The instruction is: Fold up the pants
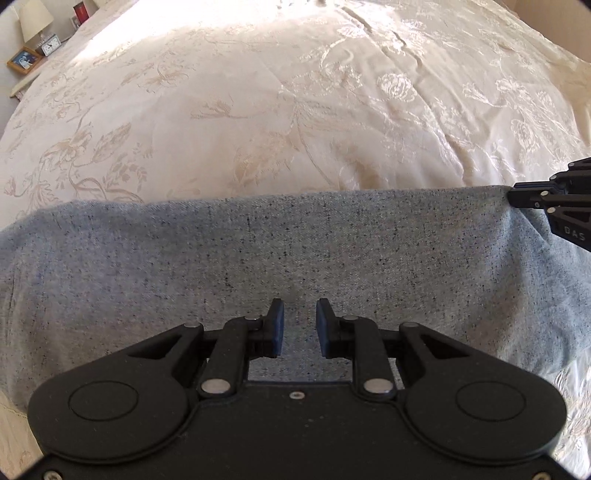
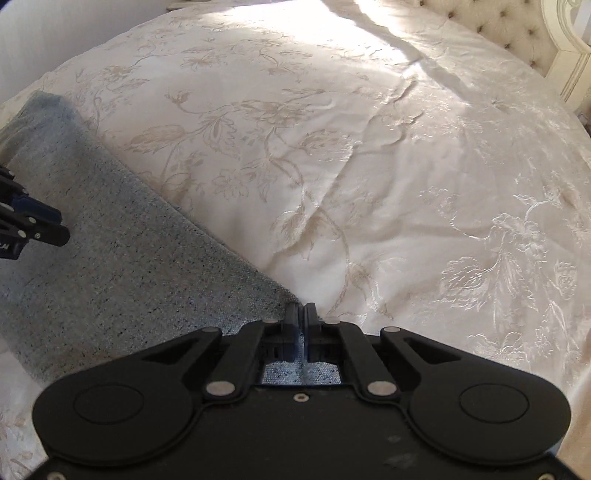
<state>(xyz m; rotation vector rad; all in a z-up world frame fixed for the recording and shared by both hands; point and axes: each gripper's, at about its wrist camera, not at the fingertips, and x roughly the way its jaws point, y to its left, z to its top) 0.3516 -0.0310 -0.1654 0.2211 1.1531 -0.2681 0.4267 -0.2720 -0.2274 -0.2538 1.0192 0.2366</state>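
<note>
Fingers (image 2: 300,321) pinching pants (image 2: 110,266) corner, lamp (image 1: 35,20) in left view only

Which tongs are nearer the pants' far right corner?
Right. The right tongs are shut on the pants at that corner. The left tongs hang part-open over the cloth's middle, away from it.

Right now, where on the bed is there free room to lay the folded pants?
The cream bedspread beyond the far edge of the blue-grey pants is bare up to the tufted headboard. The near strip is crowded: the pants and both hand-held grippers, left and right, fill it.
</note>
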